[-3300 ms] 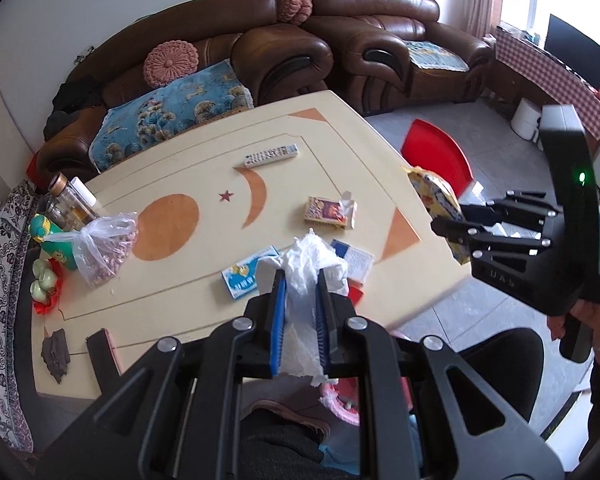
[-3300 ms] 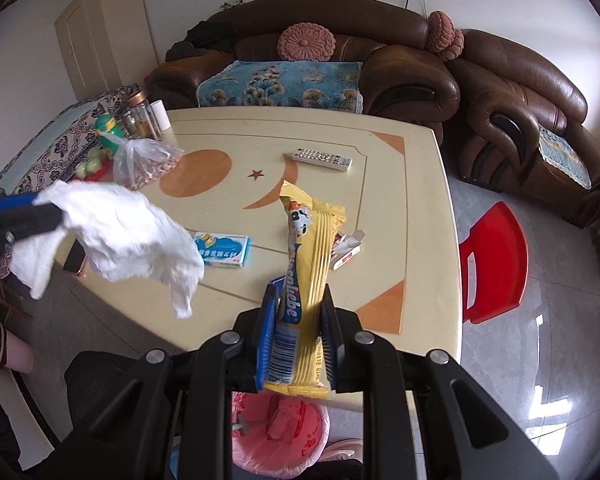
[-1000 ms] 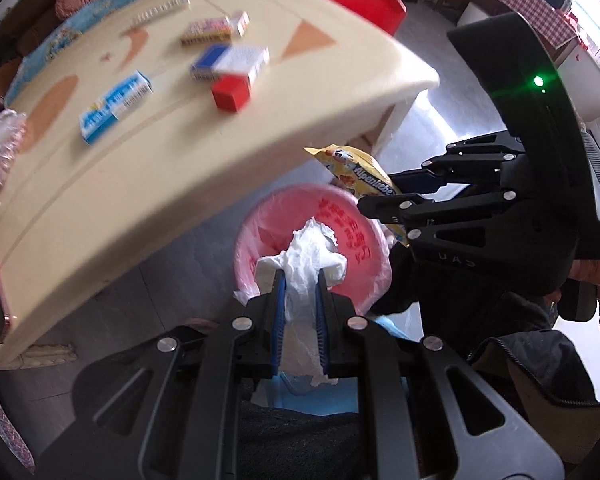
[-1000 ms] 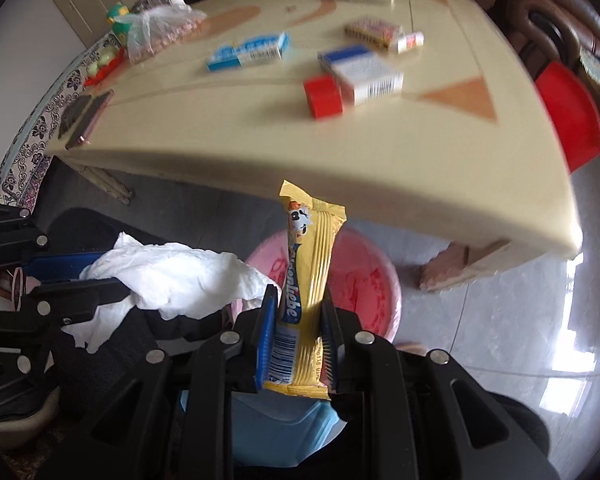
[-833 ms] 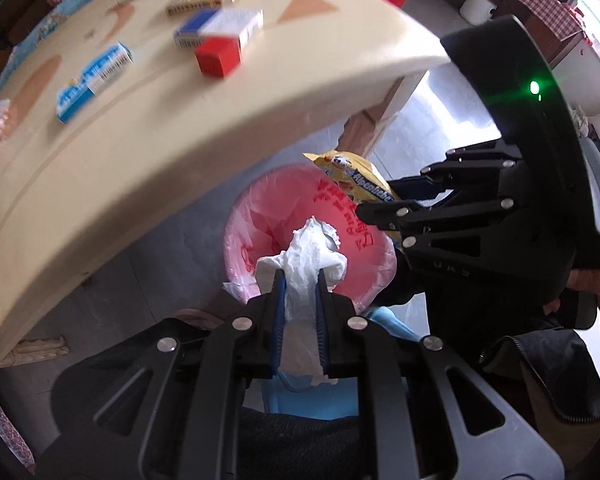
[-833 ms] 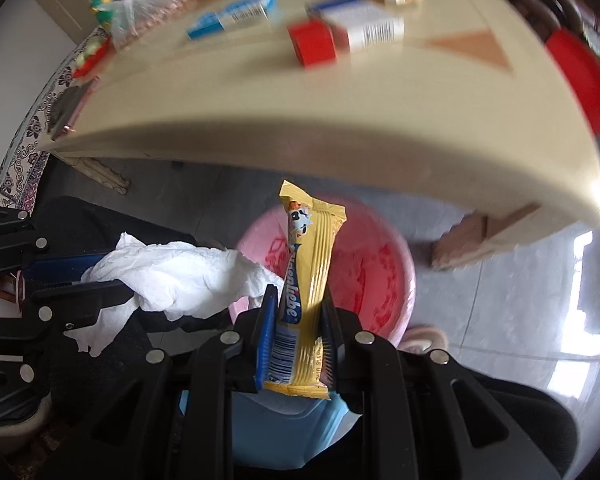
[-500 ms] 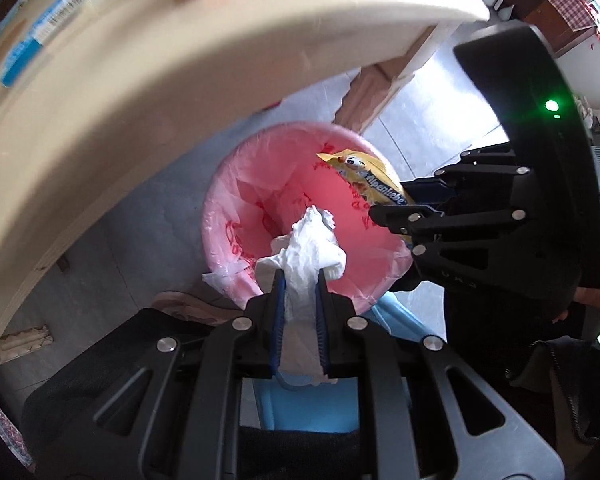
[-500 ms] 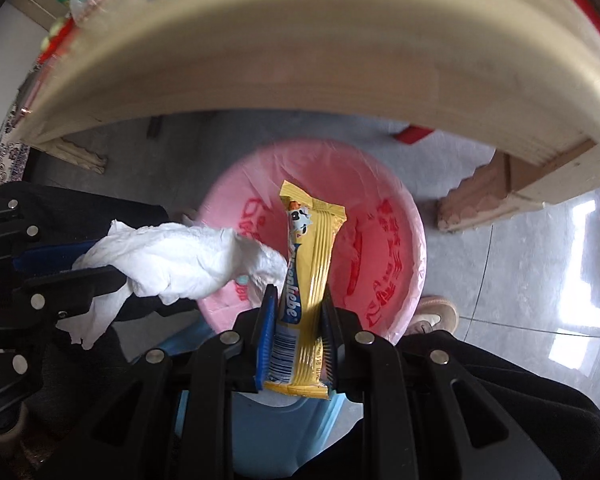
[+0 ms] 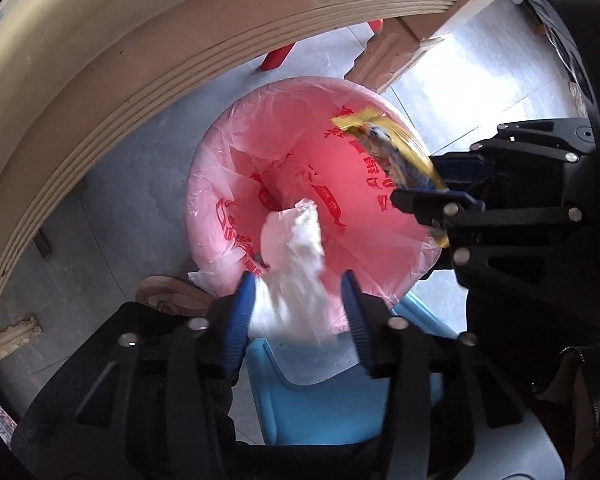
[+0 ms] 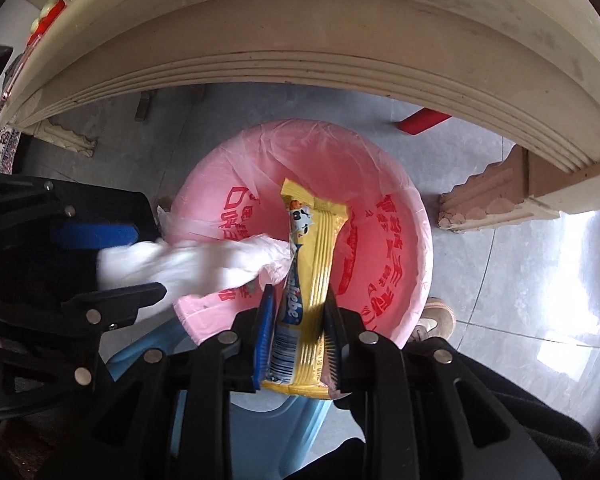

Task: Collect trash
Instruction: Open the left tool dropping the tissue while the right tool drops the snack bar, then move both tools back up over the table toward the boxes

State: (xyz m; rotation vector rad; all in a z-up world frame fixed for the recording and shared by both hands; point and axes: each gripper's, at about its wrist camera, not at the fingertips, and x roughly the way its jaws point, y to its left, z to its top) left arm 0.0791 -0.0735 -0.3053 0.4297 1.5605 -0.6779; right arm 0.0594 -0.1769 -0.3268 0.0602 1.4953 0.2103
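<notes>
**Both grippers point down, jaws opening**

The left gripper (image 9: 298,286) points straight down, jaws opening, with a tissue (image 9: 296,280) loose between them. The right gripper (image 10: 298,300), at its 3 o'clock, points down too, jaws opening around a wrapper (image 10: 312,264).

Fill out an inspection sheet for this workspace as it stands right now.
Surface: grey tiled floor under the table edge.
Job's things: white tissue and yellow wrapper, both over the pink-lined bin.
Clutter: red object on the floor beyond the bin.
Grippers: left gripper opening, tissue loose between its jaws; right gripper opening, wrapper between its jaws.
Cables: nothing seen.
Surroundings: carved table leg, blue plastic seat, shoe.
</notes>
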